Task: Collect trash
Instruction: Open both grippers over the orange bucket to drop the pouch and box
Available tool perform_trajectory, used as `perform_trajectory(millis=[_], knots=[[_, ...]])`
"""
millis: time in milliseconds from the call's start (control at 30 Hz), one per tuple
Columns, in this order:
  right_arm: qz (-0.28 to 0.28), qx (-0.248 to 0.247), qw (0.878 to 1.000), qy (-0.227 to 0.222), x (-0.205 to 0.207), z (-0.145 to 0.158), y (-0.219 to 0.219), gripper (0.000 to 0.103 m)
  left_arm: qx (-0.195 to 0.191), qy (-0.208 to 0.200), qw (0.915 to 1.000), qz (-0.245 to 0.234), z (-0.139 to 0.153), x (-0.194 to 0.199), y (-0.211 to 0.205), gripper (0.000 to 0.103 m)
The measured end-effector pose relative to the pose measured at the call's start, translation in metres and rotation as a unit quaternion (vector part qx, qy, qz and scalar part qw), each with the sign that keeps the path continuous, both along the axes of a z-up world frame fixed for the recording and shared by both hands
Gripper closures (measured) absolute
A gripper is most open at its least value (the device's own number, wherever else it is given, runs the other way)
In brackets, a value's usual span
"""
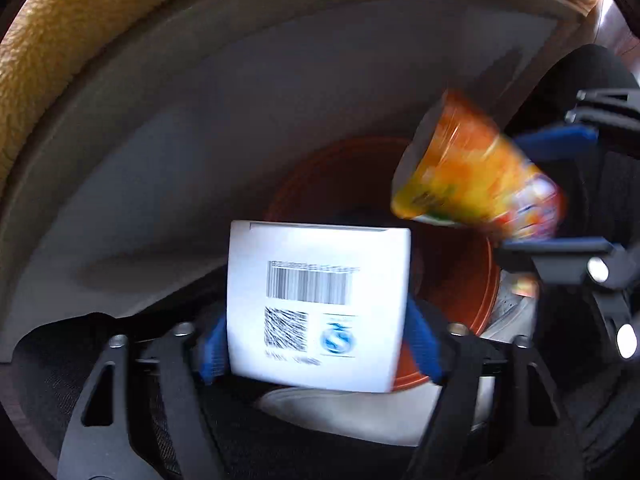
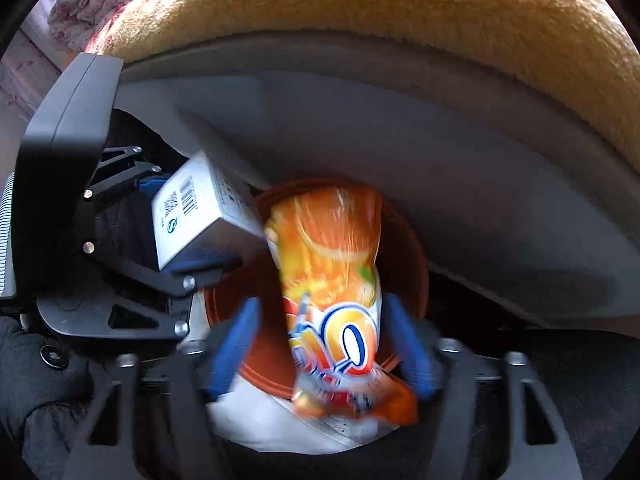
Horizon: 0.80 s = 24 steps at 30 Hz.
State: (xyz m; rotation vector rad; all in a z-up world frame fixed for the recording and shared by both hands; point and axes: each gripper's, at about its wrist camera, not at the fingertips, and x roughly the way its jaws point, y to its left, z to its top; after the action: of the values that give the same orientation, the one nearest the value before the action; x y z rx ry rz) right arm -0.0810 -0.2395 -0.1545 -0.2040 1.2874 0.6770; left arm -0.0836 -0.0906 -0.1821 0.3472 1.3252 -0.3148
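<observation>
You are holding both grippers nose-down over the bin point(image 1: 476, 280), its brown rim showing below. The left gripper point(image 1: 320, 344) is standing wide around the white box point(image 1: 318, 304), its blue pads seeming to just flank the sides rather than squeeze. The right gripper point(image 2: 324, 344) is gaping too, with clear gaps either side of the orange wrapper point(image 2: 332, 272), which is blurred. The box looks light and stiff, best held across its flat faces; the wrapper looks thin, crinkly and slick, best pinched mid-body.
</observation>
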Motion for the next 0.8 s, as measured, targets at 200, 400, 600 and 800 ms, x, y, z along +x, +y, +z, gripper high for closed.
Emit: perform_trajectory(millis=[200, 400, 600, 800], knots=[[-0.012, 0.002, 1.000, -0.008, 0.006, 0.012, -0.012, 0.028, 0.016, 0.000, 0.9999, 0.000, 0.000, -0.002, 0.002, 0.023], [0.008, 0.032, 0.999, -0.024, -0.002, 0.055, -0.035, 0.028, -0.014, -0.022, 0.9996, 0.012, 0.031, -0.008, 0.026, 0.023], [0.055, 0.092, 0.990, -0.095, 0.002, 0.133, -0.054, 0.028, -0.100, -0.096, 0.9903, 0.006, 0.101, -0.018, 0.048, 0.023], [0.018, 0.101, 0.976, -0.192, 0.060, 0.194, -0.047, 0.028, -0.136, -0.194, 0.9709, 0.034, 0.154, -0.003, 0.061, 0.015]])
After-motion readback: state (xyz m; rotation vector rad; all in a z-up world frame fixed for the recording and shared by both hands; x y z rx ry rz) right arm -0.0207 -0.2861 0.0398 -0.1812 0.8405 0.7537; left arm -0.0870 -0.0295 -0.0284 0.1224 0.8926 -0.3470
